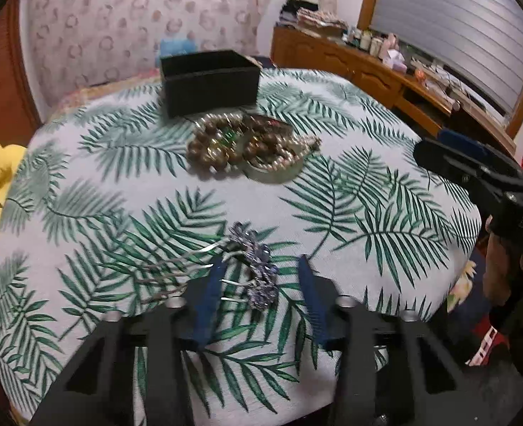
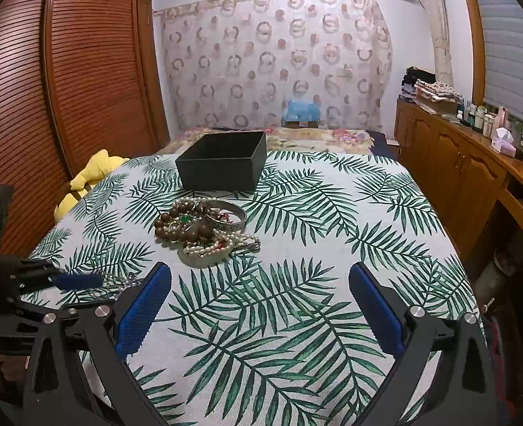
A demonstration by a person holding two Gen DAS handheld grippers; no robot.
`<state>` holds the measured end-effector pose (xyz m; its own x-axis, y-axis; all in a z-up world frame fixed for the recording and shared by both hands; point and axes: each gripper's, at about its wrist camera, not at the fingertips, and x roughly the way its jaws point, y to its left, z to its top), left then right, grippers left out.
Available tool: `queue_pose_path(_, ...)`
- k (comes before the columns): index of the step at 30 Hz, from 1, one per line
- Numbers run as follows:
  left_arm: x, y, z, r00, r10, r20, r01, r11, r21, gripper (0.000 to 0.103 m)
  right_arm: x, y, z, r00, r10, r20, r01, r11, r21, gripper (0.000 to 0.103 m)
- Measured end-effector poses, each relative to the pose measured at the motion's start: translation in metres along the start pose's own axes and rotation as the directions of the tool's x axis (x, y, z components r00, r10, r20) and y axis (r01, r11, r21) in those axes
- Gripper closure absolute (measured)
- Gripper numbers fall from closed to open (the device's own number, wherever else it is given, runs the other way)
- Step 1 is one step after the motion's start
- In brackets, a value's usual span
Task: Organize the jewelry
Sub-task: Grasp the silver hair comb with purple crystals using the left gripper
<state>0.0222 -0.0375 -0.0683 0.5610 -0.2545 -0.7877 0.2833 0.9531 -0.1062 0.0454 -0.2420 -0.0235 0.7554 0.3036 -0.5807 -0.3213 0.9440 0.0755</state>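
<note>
Left gripper (image 1: 259, 273) spread moderately, blue pads either side of a jewelled hair comb (image 1: 252, 269) lying on the leaf-print cloth (image 1: 332, 191); left pad over the comb's wire prongs, right pad clear of the blue-stone head, contact not certain, nothing lifted. Right gripper (image 2: 259, 284) spread wide, nothing between the pads, hovering over bare cloth (image 2: 297, 319) near the table's front edge. At twelve o'clock from the left gripper, well apart: a jewelry pile (image 1: 251, 147) of brown wooden beads, pearl strands and a pale bangle, and just behind it, toward twelve o'clock, an open black box (image 1: 210, 81). Seen only from the left wrist: the comb in full, plus the right gripper's black frame entering at three o'clock (image 1: 474, 170). Seen only from the right wrist: the box (image 2: 222, 170) from above its rim, interior dark, contents not discernible; the pile (image 2: 204, 229) with a silver cuff bangle and a green stone among the beads; the left gripper's blue pad at nine o'clock (image 2: 77, 280), comb mostly hidden behind it. Yellow plush toy (image 2: 87, 177) at the table's ten o'clock edge.
</note>
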Motion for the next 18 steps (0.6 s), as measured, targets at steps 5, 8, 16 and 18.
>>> queue_pose_path(5, 0.007, -0.006, -0.001, 1.000, 0.002, -0.028, -0.001, 1.000, 0.022, 0.082, 0.004, 0.001, 0.001, 1.000, 0.001, -0.009, -0.001, 1.000, -0.007, 0.002)
queue_pose_path(8, 0.009, -0.006, -0.001, 0.999, 0.001, -0.043, 0.001, 0.999, 0.035, 0.083, 0.005, 0.001, 0.002, 1.000, 0.001, -0.011, -0.001, 1.000, -0.007, 0.002)
queue_pose_path(16, 0.019, -0.001, 0.013, 0.998, 0.016, -0.061, -0.012, 0.998, 0.066, 0.086, 0.014, 0.003, 0.004, 1.000, 0.005, -0.021, -0.006, 1.000, -0.029, 0.002)
queue_pose_path(18, 0.019, 0.002, 0.015, 0.999, 0.012, -0.046, -0.009, 0.998, 0.070, 0.091, 0.017, 0.003, 0.006, 1.000, 0.007, -0.026, -0.008, 0.999, -0.037, 0.002)
